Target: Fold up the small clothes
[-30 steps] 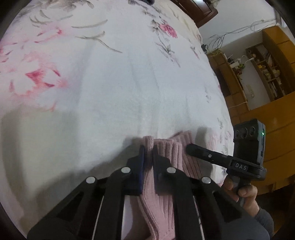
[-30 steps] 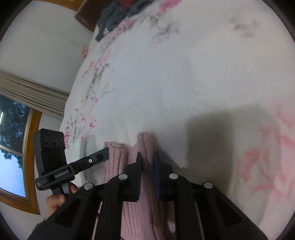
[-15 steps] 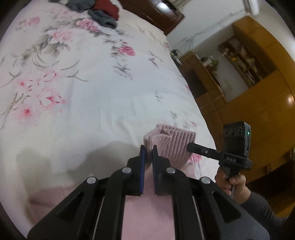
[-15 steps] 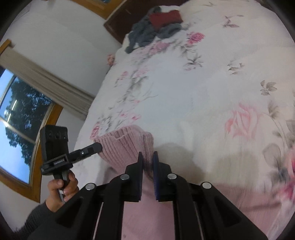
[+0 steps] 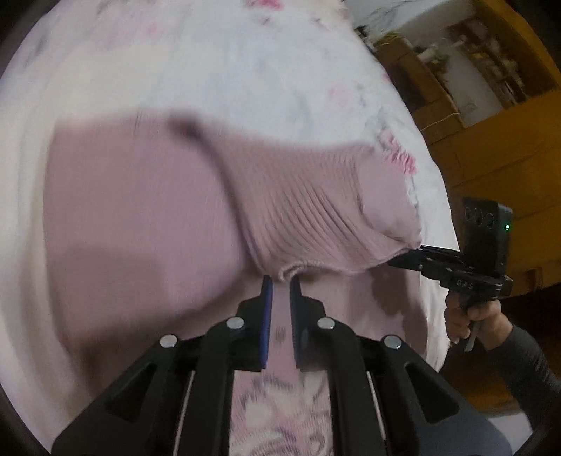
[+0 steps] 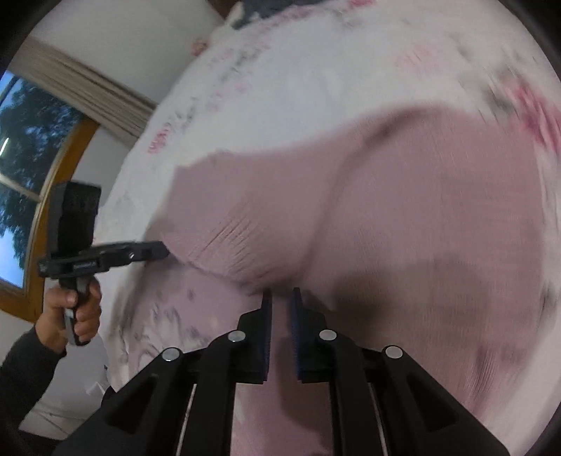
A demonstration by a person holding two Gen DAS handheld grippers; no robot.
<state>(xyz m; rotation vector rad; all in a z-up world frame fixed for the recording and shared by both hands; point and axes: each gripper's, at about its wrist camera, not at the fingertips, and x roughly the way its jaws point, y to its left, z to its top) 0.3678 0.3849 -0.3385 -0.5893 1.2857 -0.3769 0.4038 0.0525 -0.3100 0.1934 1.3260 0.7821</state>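
Note:
A pink ribbed knit garment point(image 5: 157, 217) billows in mid-air over the floral bed cover point(image 5: 210, 63), blurred by motion. In the left wrist view my left gripper point(image 5: 280, 280) is shut on its ribbed hem, and my right gripper point(image 5: 413, 252) pinches the hem's far right corner. In the right wrist view my right gripper point(image 6: 280, 293) is shut on the same garment point(image 6: 420, 210), with the left gripper point(image 6: 164, 250) holding the hem's left corner. The fabric hides most of the bed below.
Wooden cabinets and shelves point(image 5: 491, 140) stand off the bed's right side. A window point(image 6: 21, 175) and curtain point(image 6: 87, 101) are on the left. Dark clothes point(image 6: 252, 10) lie at the bed's far end. A hand point(image 6: 77, 308) holds each grip.
Both grippers have lifted the hem off the bed and swung it forward. The garment has gone from bunched at the fingertips to spread wide in the air.

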